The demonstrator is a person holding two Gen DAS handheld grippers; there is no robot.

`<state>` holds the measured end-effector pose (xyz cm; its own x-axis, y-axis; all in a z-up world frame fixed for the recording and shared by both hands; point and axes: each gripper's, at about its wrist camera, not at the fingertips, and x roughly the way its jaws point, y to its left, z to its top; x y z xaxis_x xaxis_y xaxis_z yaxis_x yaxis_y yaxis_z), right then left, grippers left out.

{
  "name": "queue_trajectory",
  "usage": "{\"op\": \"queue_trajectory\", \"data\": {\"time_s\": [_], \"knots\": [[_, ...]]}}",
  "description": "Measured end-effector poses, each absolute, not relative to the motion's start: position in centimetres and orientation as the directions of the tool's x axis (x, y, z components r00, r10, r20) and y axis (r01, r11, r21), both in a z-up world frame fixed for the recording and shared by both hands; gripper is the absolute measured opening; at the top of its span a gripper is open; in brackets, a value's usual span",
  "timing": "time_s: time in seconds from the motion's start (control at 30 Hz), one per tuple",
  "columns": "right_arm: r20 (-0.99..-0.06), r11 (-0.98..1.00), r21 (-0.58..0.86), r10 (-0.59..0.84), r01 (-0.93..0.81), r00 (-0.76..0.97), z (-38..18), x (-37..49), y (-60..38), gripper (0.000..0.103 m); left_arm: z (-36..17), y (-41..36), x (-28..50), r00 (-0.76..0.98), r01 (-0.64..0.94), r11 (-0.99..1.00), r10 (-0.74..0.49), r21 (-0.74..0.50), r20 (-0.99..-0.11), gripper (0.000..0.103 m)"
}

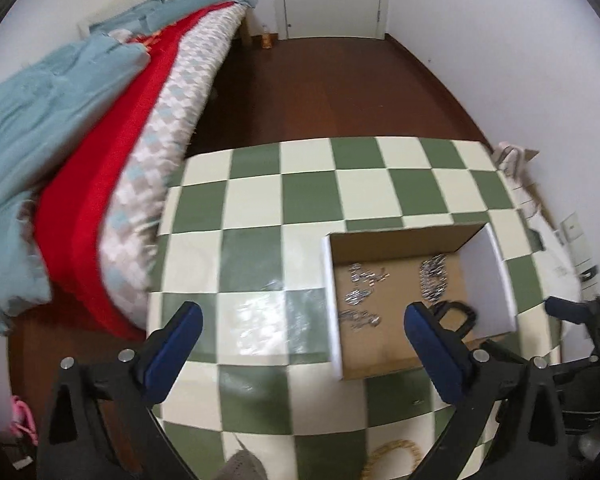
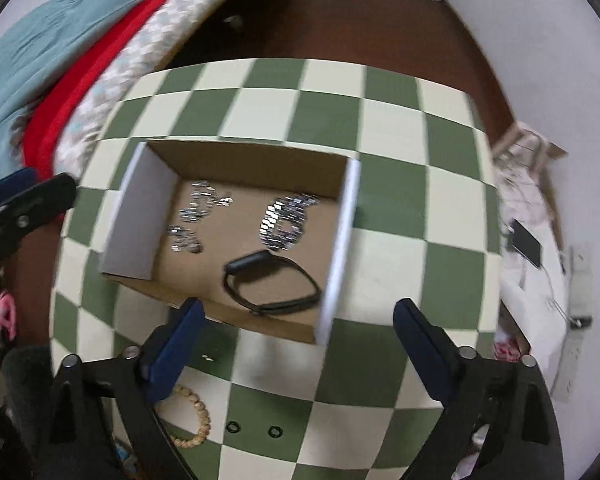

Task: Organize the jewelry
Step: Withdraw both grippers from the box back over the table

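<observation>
left wrist view: left gripper (image 1: 300, 344) jaws wide apart, holding nothing, above the checked table (image 1: 260, 196); cardboard box (image 1: 488, 276) collects silver chains (image 1: 434, 278).
right wrist view: right gripper (image 2: 296, 334) wide, empty, near the box; black band (image 2: 270, 282) inside; bead bracelet (image 2: 198, 416) and two small rings (image 2: 254, 429) outside, seemingly unsorted.

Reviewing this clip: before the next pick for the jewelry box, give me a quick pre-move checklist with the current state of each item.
1. Right tongs open and empty: ok.
2. Left tongs open and empty: ok.
3. Open brown cardboard box upright on the green-and-cream checkered table: ok.
4. Black wristband and silver chain pieces already inside the box: ok.
5. Beige beaded bracelet and two small black rings stored: not ok, they lie on the table.
6. Bracelet fully visible for grasping: cannot tell, a tong finger covers part.
</observation>
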<state>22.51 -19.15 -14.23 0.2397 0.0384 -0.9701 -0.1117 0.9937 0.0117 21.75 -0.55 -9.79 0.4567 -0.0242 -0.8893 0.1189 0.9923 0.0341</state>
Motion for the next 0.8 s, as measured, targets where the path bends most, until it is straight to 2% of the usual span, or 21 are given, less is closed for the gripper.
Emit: {"op": "queue_trajectory", "data": {"time_s": [0.1, 0.37, 0.8], "knots": [[-0.97, 0.998, 0.001, 0.016, -0.061, 0.243, -14.7, 21.8, -19.3, 0.103, -9.9, -0.2, 20.5, 0.468, 0.098, 0.993, 0.007, 0.06, -0.884, 0.103], [-0.952, 0.999, 0.019, 0.007, 0.039, 0.306, -13.7, 19.2, -19.8, 0.103, -8.9, 0.7, 17.9, 0.494, 0.051, 0.996, 0.041, 0.076, -0.868, 0.103], [-0.886, 0.997, -0.035, -0.062, 0.066, 0.46, -6.1, 14.2, -18.8, 0.103, -3.5, 1.6, 12.4, 0.594, 0.036, 0.998, 0.02, 0.052, -0.804, 0.103]]}}
